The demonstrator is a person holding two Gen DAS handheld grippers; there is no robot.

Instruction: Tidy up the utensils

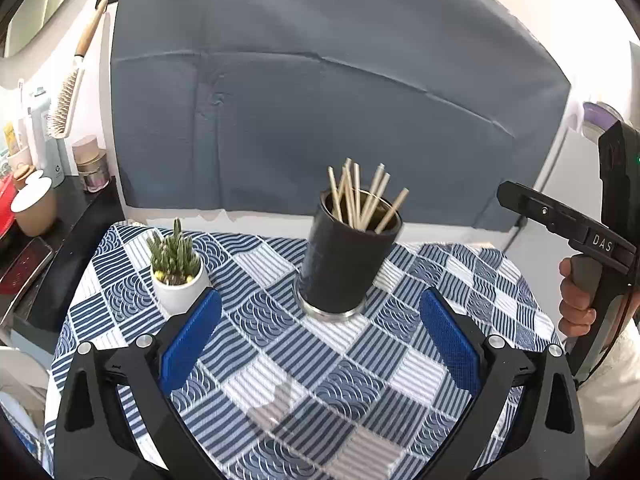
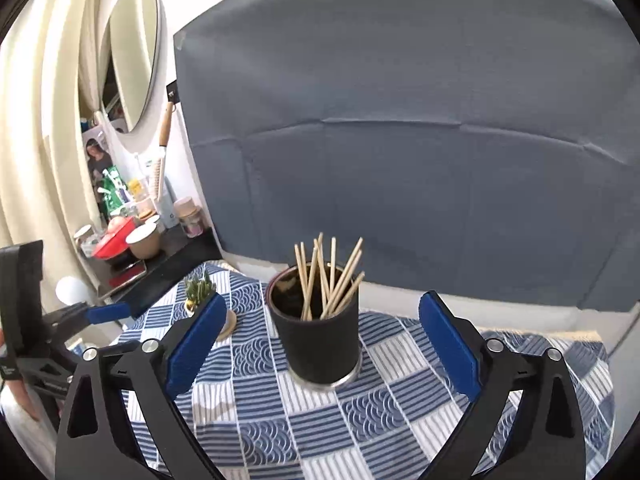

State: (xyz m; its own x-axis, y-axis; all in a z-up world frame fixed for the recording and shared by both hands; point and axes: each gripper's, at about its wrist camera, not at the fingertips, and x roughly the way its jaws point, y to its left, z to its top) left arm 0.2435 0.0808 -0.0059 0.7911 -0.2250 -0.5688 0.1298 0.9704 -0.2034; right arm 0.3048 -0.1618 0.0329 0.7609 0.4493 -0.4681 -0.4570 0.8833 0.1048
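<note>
A black cylindrical holder [image 1: 344, 264] with a metal base stands upright on the blue-and-white patterned tablecloth [image 1: 280, 368]. Several wooden chopsticks [image 1: 362, 198] lean inside it. My left gripper [image 1: 320, 336] is held back from the holder, its blue pads wide apart with nothing between them. In the right wrist view the same holder [image 2: 320, 340] with its chopsticks [image 2: 328, 280] stands just beyond my right gripper [image 2: 322, 348], which is open and empty too. The right gripper's body and the hand holding it show at the left view's right edge.
A small cactus in a white pot [image 1: 176, 272] stands left of the holder. A dark side shelf [image 2: 160, 268] at the left carries cups, jars, bottles and a red item. A grey cloth [image 1: 320, 100] covers the wall behind. A hairbrush [image 1: 70, 92] and a mirror [image 2: 134, 52] hang at the left.
</note>
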